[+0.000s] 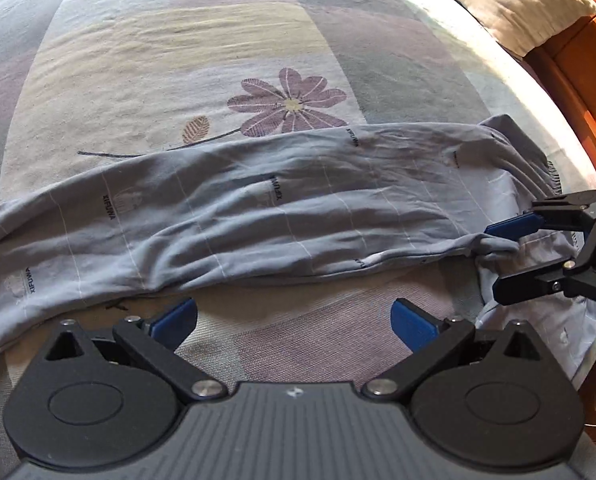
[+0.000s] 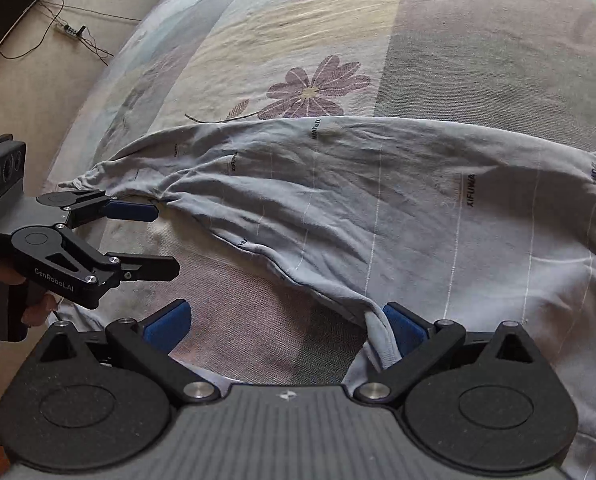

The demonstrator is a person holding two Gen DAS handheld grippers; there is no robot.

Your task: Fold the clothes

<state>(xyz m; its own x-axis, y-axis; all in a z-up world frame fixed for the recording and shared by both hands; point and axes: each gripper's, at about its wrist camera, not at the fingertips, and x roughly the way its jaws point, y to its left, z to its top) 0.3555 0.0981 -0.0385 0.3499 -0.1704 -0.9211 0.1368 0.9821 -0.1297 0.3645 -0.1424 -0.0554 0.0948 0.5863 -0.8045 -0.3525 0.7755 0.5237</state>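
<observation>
Grey cotton garment (image 1: 258, 208), thin and limp, lies on the bed (image 1: 178, 60) just ahead of both claws, its long axis running across from side to side. It looks light and will sag and wrinkle, so I judge an edge or hem the best place to hold. The left claw (image 1: 294, 316) is spread and holds nothing. The right claw (image 2: 286, 322) is also spread, a fold of cloth touching its right finger.

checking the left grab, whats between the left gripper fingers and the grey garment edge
Only bare bedspread: in the left wrist view the left gripper is open, short of the grey garment.
</observation>
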